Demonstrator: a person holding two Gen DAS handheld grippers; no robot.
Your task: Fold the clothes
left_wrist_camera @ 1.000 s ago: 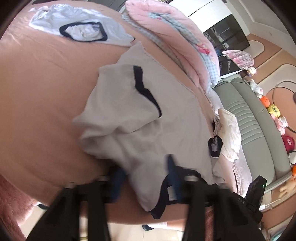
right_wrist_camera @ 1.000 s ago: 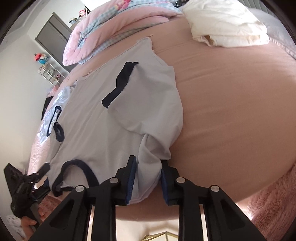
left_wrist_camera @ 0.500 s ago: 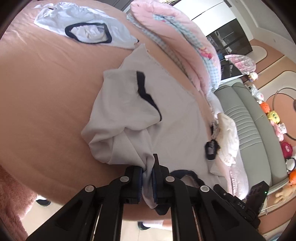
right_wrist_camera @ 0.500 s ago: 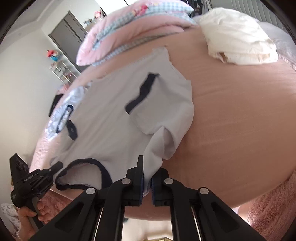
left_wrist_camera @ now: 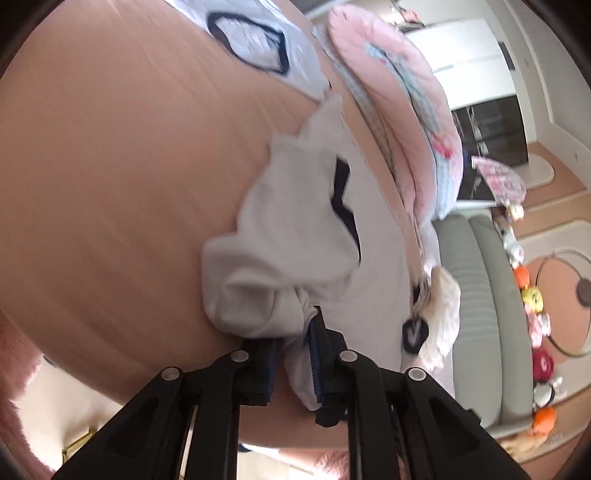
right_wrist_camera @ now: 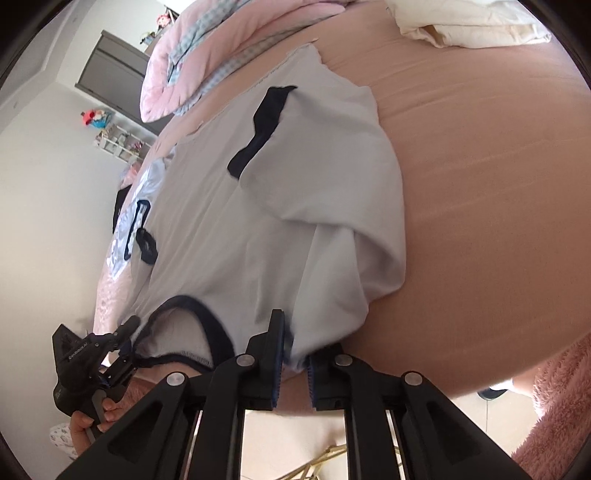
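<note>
Both sleeves of the white T-shirt (right_wrist_camera: 266, 221) already lie folded in on the bed (right_wrist_camera: 498, 184). My left gripper (left_wrist_camera: 295, 354) and right gripper (right_wrist_camera: 293, 354) each pinch its collar end, jaws just eased slightly; the lengthwise fold remains.

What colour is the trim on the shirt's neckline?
Dark navy trim on a white shirt; clearest in the right wrist view.

Bare pink sheet (right_wrist_camera: 498, 184) open w/ free room, quilt (right_wrist_camera: 207, 55) blocks far edge, cream pillow (right_wrist_camera: 480, 22) in corner
</note>
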